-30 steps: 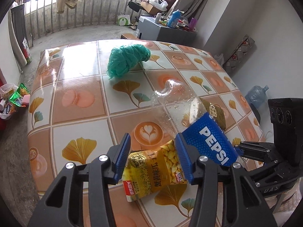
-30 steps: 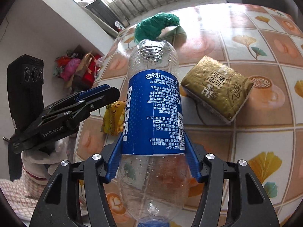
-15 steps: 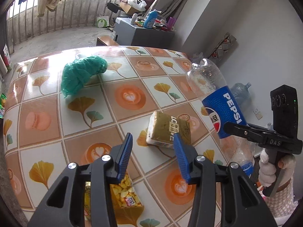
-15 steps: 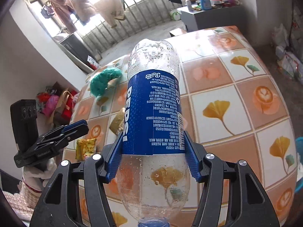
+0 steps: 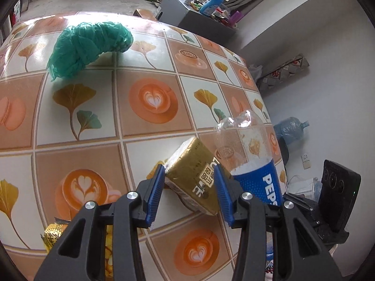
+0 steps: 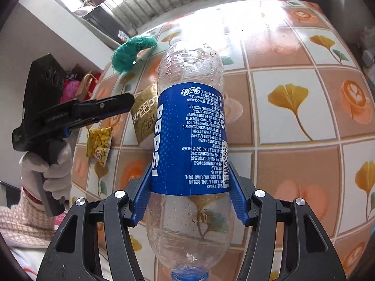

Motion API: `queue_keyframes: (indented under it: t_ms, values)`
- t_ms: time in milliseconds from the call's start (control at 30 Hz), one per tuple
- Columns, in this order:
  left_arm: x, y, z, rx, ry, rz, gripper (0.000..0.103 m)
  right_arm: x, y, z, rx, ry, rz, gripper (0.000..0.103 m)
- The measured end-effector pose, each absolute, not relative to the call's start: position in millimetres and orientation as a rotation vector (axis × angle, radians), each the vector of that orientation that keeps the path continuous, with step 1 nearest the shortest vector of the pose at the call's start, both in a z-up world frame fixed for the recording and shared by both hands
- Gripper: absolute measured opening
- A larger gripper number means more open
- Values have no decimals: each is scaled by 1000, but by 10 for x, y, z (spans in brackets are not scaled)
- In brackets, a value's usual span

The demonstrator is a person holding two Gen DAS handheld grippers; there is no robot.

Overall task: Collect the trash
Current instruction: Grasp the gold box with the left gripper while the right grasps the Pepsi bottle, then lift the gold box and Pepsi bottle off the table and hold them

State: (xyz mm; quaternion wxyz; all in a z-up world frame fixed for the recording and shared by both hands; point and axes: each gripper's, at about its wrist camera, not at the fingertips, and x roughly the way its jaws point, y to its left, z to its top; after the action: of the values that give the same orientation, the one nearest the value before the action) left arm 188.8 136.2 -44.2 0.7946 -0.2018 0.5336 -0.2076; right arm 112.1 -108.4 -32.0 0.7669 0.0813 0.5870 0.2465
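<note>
Empty Pepsi bottle (image 6: 189,126) held above gold packet (image 5: 194,180).

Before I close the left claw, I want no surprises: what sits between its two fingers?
The gold packet lies on the table in the gap of the left claw, seen in the left wrist view; whether the pads touch it is unclear.
</note>
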Motion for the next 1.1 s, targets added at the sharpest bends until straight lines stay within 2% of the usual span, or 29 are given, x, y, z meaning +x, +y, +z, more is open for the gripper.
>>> queue_keyframes:
  t_ms: [200,267,400,500,667,1100]
  values:
    - [1898,1302,-449,-429,1155,-470,42,849,-1211,-348,254,1302,582,56]
    - [1887,1234,-437,-416,1154,-486,46,788,-1359,-324,283,1280,531,56]
    - [1825,1081,-364,-338,1144,-511,67,761,-1710,-212,317,1212,379,56]
    - [1734,920,-360,-215,1155,-518,75,760,-1844,-182,314,1178,280,56]
    - [1603,691,-433,-40,1133,-461,75,765,-1916,-230,362,1151,240,57]
    - [1352,100,-398,114,1062,-641,75,663,-2088,-228,319,1131,143,57]
